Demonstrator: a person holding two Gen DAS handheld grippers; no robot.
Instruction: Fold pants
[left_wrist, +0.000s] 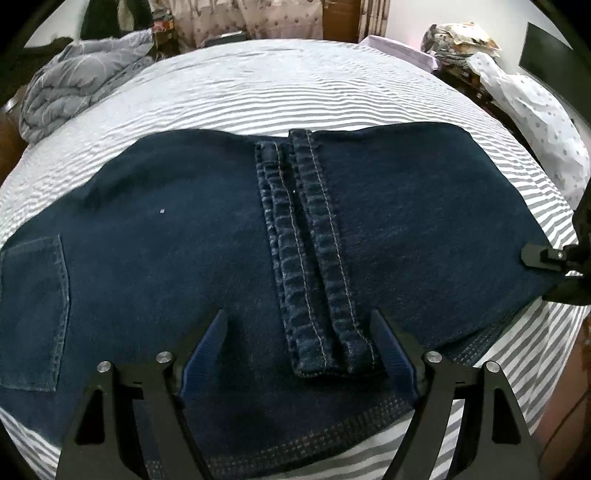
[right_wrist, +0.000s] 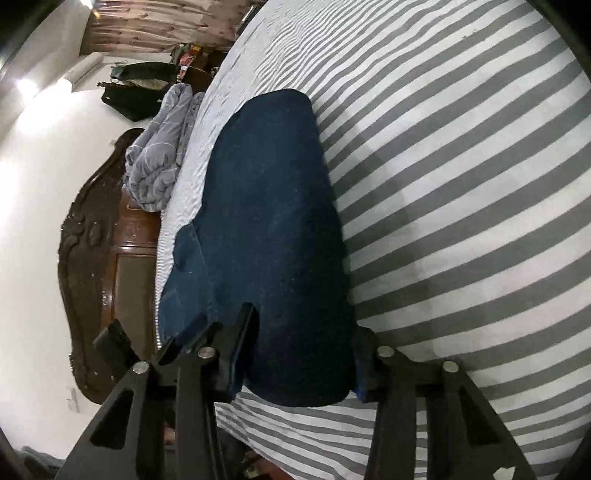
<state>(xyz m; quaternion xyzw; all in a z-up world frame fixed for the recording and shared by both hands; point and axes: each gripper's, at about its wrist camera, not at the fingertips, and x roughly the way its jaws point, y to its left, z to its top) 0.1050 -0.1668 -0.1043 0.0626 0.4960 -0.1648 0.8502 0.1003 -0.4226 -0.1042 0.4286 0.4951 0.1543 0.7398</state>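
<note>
The blue pants (left_wrist: 184, 221) lie folded on the striped bed (left_wrist: 258, 96), the left gripper (left_wrist: 299, 332) stands wide open over the leg ends, and the right gripper (right_wrist: 306, 332) squeezes their folded edge

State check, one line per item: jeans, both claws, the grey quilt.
jeans: folded over on the striped bed sheet, leg hems lying on top at the middle.
left claw: open, fingers either side of the leg hems.
right claw: straddling the folded end of the jeans; grip unclear.
grey quilt: bunched at the bed's far corner.
</note>
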